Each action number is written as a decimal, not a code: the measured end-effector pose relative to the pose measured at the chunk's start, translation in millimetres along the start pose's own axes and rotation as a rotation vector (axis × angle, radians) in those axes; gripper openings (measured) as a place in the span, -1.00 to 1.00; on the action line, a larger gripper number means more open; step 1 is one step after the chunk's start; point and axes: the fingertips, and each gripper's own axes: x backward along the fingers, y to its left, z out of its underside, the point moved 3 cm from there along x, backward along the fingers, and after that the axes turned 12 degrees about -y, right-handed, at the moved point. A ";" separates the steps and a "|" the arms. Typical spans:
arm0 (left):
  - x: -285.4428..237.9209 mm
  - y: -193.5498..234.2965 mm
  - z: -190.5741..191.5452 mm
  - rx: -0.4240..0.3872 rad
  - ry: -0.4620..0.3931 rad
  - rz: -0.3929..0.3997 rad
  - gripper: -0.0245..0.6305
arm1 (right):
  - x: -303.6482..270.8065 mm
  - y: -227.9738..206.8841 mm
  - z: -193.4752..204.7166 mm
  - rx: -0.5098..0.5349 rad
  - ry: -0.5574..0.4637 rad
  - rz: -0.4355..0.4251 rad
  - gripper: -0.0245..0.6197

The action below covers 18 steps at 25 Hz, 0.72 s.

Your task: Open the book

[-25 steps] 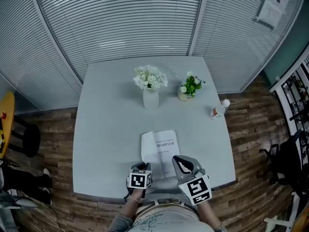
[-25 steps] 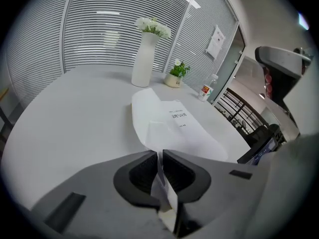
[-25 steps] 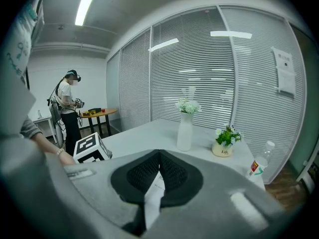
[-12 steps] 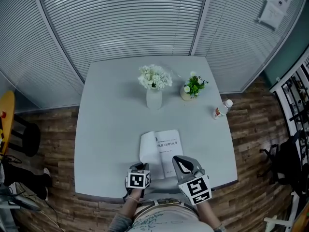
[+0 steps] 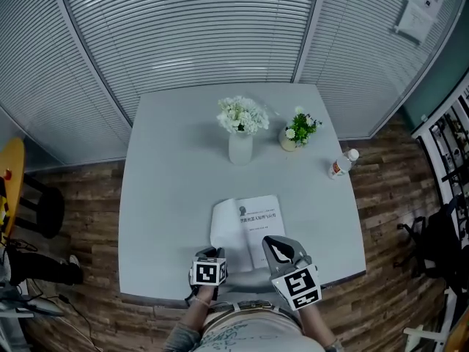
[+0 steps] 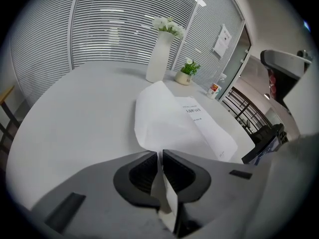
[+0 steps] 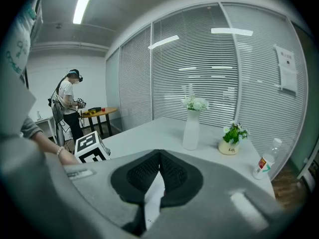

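A thin white book point(image 5: 253, 226) lies near the front of the grey table point(image 5: 168, 196), with its printed page point(image 6: 199, 116) facing up. My left gripper point(image 5: 212, 255) is shut on the book's white cover leaf point(image 6: 157, 118). The leaf curves up from the book into the jaws of the left gripper point(image 6: 160, 157). My right gripper point(image 5: 273, 246) is at the book's near right corner. In the right gripper view a white sheet of the book point(image 7: 153, 198) is pinched between the shut pads of the right gripper point(image 7: 159, 158). The left gripper's marker cube point(image 7: 91, 147) shows beside it.
At the back of the table stand a white vase of white flowers point(image 5: 240, 132) and a small potted plant point(image 5: 297, 132). A plastic bottle point(image 5: 340, 165) is near the right edge. A person point(image 7: 69, 103) stands by a round table point(image 7: 97, 112) far left. The table's front edge is just below my grippers.
The cover leaf in my left gripper has spread further to the left of the printed page. The right gripper has stayed put. The whole table has slid slightly right in the head view.
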 end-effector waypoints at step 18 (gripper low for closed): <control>15.7 63.6 10.9 -0.025 0.024 -0.076 -0.82 | -25.3 27.3 -3.6 -0.016 0.007 0.015 -0.92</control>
